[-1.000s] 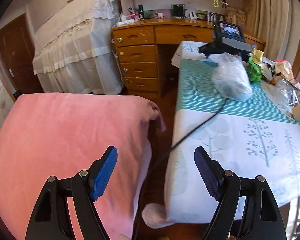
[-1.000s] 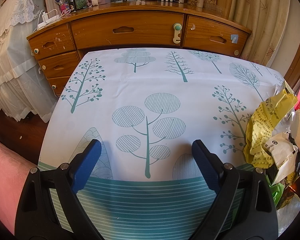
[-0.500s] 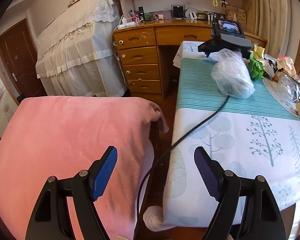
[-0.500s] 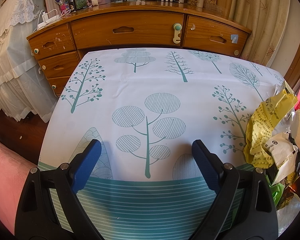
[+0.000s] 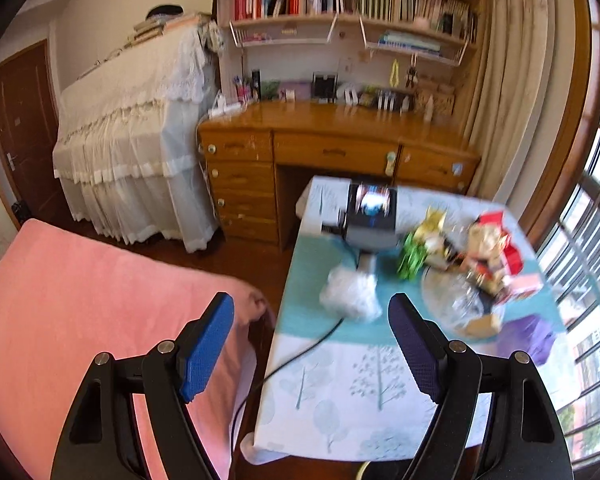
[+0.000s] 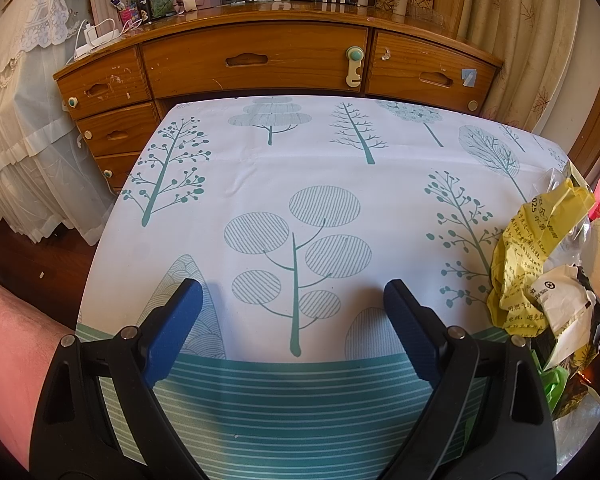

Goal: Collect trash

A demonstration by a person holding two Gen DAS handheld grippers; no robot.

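Observation:
Trash lies on a table (image 5: 364, 380) covered in a tree-print cloth: a crumpled clear plastic bag (image 5: 350, 294), a green wrapper (image 5: 412, 258), red and tan wrappers (image 5: 490, 248), a clear bag (image 5: 460, 304) and a purple piece (image 5: 526, 338). My left gripper (image 5: 312, 344) hangs open and empty above the table's near left edge. In the right wrist view a yellow printed wrapper (image 6: 536, 248) and a white wrapper (image 6: 560, 304) pile at the right. My right gripper (image 6: 294, 312) stands open and empty over the bare cloth (image 6: 300, 168), left of that pile.
A pink-covered seat (image 5: 100, 320) sits left of the table. A black cable (image 5: 300, 354) runs off the table's left edge from the other gripper's camera unit (image 5: 370, 216). A wooden desk (image 6: 260, 60) with drawers stands behind, with a lace-draped piece of furniture (image 5: 140, 140) beside it.
The left gripper has risen: the left wrist view now looks down on the table from higher, with bookshelves in sight. The right wrist view is unchanged.

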